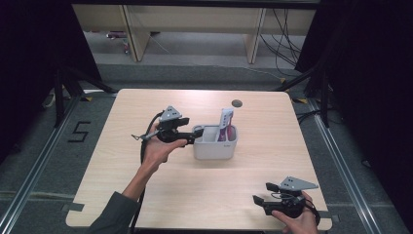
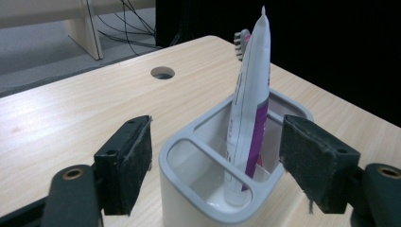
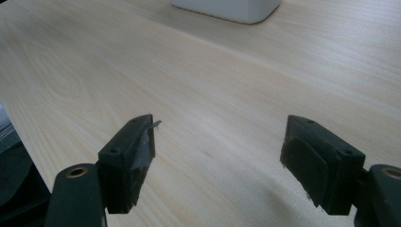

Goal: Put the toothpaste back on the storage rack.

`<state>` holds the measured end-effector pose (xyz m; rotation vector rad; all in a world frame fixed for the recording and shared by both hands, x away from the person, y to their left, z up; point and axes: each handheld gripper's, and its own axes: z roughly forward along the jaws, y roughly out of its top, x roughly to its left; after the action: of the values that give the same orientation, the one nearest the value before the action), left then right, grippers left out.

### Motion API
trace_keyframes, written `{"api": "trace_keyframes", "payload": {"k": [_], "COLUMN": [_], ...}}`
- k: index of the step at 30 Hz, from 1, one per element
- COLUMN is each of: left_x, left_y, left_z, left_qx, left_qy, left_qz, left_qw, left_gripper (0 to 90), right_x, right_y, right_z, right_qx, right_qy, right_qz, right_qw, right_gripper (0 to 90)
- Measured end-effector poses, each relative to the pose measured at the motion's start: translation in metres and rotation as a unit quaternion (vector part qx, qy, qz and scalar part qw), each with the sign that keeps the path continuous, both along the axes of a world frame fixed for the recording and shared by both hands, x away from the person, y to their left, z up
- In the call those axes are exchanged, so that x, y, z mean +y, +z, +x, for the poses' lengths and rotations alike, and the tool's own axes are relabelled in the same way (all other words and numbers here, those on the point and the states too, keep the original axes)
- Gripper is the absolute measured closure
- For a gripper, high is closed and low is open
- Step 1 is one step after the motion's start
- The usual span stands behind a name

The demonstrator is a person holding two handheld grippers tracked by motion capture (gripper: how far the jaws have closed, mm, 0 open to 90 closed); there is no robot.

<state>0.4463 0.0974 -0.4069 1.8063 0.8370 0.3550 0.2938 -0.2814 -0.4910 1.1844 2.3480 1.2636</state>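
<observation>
Left gripper view: left gripper (image 2: 215, 163) jaws spread wide, nothing pinched. White holder (image 2: 208, 189) sits between the pads, near end of its rim level with them, pads clear of its walls on both sides. Toothpaste tube (image 2: 248, 109) stands upright in the holder's middle compartment, leaning slightly, cap end down; near compartment in front of it is empty. Behind the tube, a toothbrush head (image 2: 241, 42) pokes up. Farther back, round cable hole (image 2: 162, 73) in the table (image 2: 71, 109).

High view: left gripper (image 1: 195, 134) sits at the holder's (image 1: 214, 151) left end, mid-table. Right gripper (image 1: 263, 194) rests well apart at the near right corner, held in the right hand (image 1: 297, 219).

Right gripper view: jaws spread, empty, bare wood between them; holder's base (image 3: 227, 9) far off at top edge.
</observation>
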Motion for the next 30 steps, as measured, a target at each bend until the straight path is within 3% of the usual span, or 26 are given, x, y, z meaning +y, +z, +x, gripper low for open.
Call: {"api": "trace_keyframes", "payload": {"k": [10, 12, 14, 16, 24, 28, 30], "left_x": [0.015, 0.019, 0.021, 0.024, 0.03, 0.032, 0.034], "left_y": [-0.008, -0.009, -0.011, -0.011, -0.013, -0.016, -0.018], "left_z": [-0.014, -0.016, -0.018, -0.02, -0.03, -0.037, -0.04], "left_qx": [-0.003, -0.003, -0.001, 0.0, 0.001, 0.001, 0.001], "left_qy": [0.004, 0.003, 0.005, 0.006, 0.006, 0.002, -0.001], "left_qz": [-0.006, -0.003, -0.004, -0.001, -0.001, 0.001, 0.001], "left_qw": [1.0, 1.0, 1.0, 1.0, 1.0, 1.0, 1.0], "left_gripper": [25.0, 24.8, 24.3, 24.1, 22.9, 22.0, 21.4], "right_x": [0.001, 0.002, 0.001, 0.002, 0.003, 0.002, 0.002], "right_y": [0.0, -0.001, 0.0, -0.001, -0.001, -0.001, -0.001], "right_z": [0.0, 0.0, -0.001, 0.0, -0.002, 0.0, 0.0], "right_qx": [0.001, 0.004, 0.008, 0.006, 0.018, 0.002, 0.006], "right_qy": [-0.001, -0.003, -0.003, -0.003, -0.006, 0.001, 0.002], "right_qz": [0.003, 0.015, 0.006, 0.015, 0.011, 0.004, 0.004], "right_qw": [1.0, 0.9999, 0.9999, 0.9999, 0.9998, 1.0, 1.0], "right_gripper": [26.7, 26.7, 26.7, 26.7, 26.7, 26.7, 26.7]}}
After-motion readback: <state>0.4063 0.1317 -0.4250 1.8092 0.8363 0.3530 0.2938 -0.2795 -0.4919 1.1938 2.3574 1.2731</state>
